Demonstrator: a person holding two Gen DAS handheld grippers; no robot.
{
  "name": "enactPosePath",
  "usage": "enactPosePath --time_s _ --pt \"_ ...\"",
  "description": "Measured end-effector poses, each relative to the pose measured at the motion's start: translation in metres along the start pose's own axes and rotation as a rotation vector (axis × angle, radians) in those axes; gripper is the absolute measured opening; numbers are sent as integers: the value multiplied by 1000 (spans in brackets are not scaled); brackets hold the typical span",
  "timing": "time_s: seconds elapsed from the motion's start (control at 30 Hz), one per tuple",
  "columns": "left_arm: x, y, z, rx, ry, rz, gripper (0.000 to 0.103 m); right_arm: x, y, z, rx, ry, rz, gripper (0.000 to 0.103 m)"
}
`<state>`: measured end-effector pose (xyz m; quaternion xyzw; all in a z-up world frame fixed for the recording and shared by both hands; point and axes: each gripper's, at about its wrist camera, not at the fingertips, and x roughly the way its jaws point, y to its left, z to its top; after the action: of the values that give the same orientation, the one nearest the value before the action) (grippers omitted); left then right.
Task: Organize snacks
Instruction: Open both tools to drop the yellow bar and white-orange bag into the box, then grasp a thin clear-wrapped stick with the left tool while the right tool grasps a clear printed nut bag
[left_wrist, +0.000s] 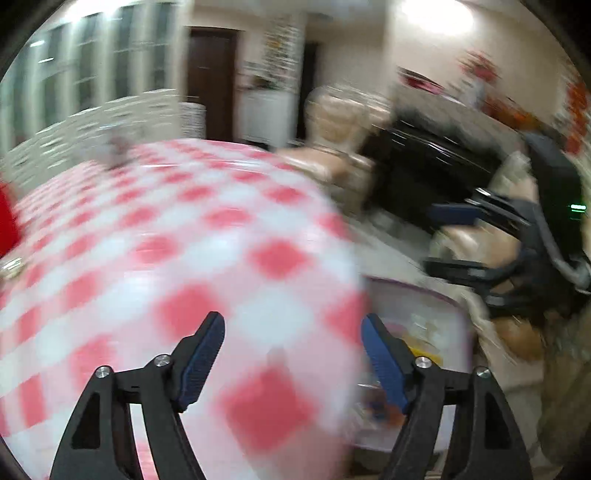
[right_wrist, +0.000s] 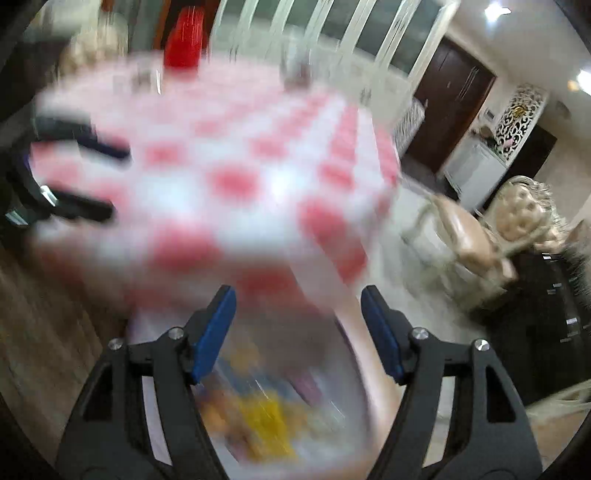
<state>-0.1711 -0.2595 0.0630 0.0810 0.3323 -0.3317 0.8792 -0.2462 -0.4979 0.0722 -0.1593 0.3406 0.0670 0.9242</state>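
I see both grippers, left (left_wrist: 293, 354) and right (right_wrist: 298, 328), with fingers apart and gripping nothing, above the checkered counter's (left_wrist: 177, 236) blurred edge.

Motion blur smears the snacks (right_wrist: 258, 410) and checked tablecloth (left_wrist: 177, 236) beyond telling.

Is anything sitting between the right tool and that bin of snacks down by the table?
Nothing visible does. The right tool is open, and the bin of snacks lies straight beyond its tips, below the edge of the checkered table. The pictures are blurred, so small things could be missed.
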Motion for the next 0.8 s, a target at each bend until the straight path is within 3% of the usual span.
enactPosePath --time_s 0.1,0.17,0.3,0.4,0.5,0.6,0.7,0.8 --pt "-11 59 0 -105 -17 111 80 11 27 46 96 -148 118 81" --pt "-18 110 -6 -195 -18 205 80 27 51 82 127 -197 178 81" --pt "-26 209 -21 -326 3 413 81 80 100 144 135 -175 297 82" --pt "-31 290 -36 -458 37 559 81 137 133 180 159 -102 408 85" --pt "-40 354 -46 -612 20 606 81 196 172 215 178 1 463 85" --pt "-57 409 -50 -742 -68 678 81 237 199 239 180 49 474 85" --pt "-71 438 -57 -838 -171 724 81 272 219 267 189 82 482 85" --pt "-79 453 -67 -879 -191 703 81 301 243 296 176 104 478 85"
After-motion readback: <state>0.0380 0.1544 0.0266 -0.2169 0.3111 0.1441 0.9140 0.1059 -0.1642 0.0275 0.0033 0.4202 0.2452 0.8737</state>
